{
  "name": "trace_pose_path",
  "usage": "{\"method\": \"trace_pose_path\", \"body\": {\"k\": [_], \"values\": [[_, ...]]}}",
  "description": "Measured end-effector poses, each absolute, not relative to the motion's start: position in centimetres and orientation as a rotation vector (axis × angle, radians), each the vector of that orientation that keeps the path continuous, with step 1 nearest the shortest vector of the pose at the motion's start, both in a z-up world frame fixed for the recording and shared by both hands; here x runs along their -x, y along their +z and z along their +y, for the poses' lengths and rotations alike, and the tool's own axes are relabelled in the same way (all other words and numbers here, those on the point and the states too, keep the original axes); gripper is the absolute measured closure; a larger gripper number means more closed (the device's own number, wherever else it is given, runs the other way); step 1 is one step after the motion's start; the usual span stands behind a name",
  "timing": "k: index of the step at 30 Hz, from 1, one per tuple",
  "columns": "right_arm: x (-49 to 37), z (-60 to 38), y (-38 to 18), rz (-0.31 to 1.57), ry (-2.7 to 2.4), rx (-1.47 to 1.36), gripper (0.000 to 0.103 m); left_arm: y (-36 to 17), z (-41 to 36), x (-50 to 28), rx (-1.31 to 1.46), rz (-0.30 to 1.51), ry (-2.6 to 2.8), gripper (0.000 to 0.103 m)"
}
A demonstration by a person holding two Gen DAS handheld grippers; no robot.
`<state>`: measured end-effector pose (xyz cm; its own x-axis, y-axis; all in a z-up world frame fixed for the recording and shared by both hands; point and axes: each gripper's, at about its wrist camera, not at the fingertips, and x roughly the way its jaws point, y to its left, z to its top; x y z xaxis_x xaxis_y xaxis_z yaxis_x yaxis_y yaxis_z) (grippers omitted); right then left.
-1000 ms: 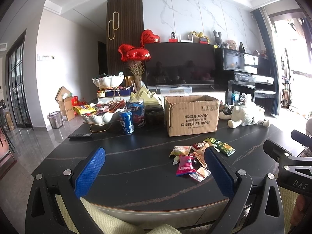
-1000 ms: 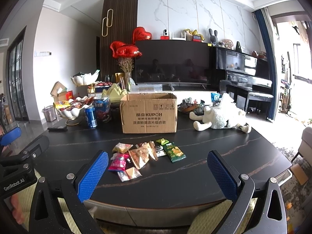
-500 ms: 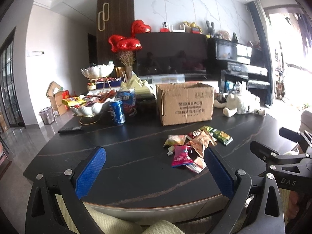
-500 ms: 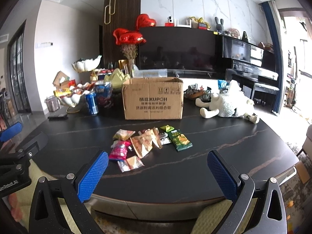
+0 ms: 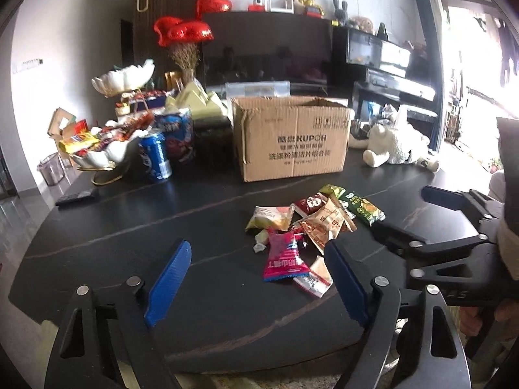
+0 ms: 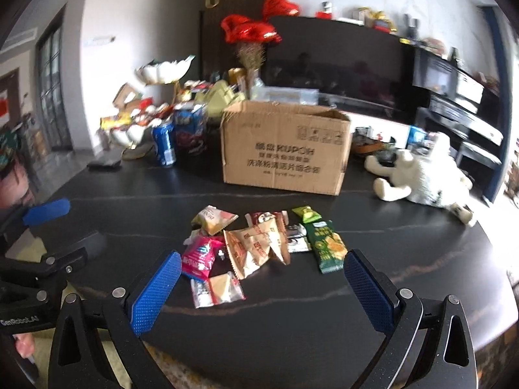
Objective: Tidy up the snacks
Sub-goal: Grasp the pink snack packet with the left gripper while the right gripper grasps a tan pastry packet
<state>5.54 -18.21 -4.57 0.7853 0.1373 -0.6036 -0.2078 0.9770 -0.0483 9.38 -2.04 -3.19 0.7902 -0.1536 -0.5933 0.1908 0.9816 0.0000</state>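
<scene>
Both my grippers have dropped closer to the snack pile (image 6: pixel 259 246) on the dark table (image 6: pixel 389 291) before the cardboard box (image 6: pixel 285 149): left gripper (image 5: pixel 256 285) closing on nothing, right gripper (image 6: pixel 259 291) spread empty (reach step), next straddle one packet.

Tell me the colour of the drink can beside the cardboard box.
Blue drink can, clearest in the left wrist view.

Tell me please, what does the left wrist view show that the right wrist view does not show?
Only the left wrist view shows the left gripper from behind, its jaws closing with nothing between them, and the right gripper's fingers from the side.

Only the right wrist view shows the right gripper from behind, open and empty.

Both show the cardboard box, the loose snack packets, the blue can and the white plush toy on the dark table.
</scene>
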Motion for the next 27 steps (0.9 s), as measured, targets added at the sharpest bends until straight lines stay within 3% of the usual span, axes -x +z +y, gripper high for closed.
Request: {"method": "trace_pose_path", "body": {"k": [17, 27], "values": [[-15.1, -18.6, -10.8, 0.851, 0.369, 0.114, 0.019, -10.1, -4.2, -17.6, 0.014, 0.878, -0.248, 0.04], [-18.1, -19.4, -12.9, 0.911, 0.355, 0.036, 0.02, -12.0, -4.6, -20.3, 0.062, 0.93, -0.285, 0.048]]}}
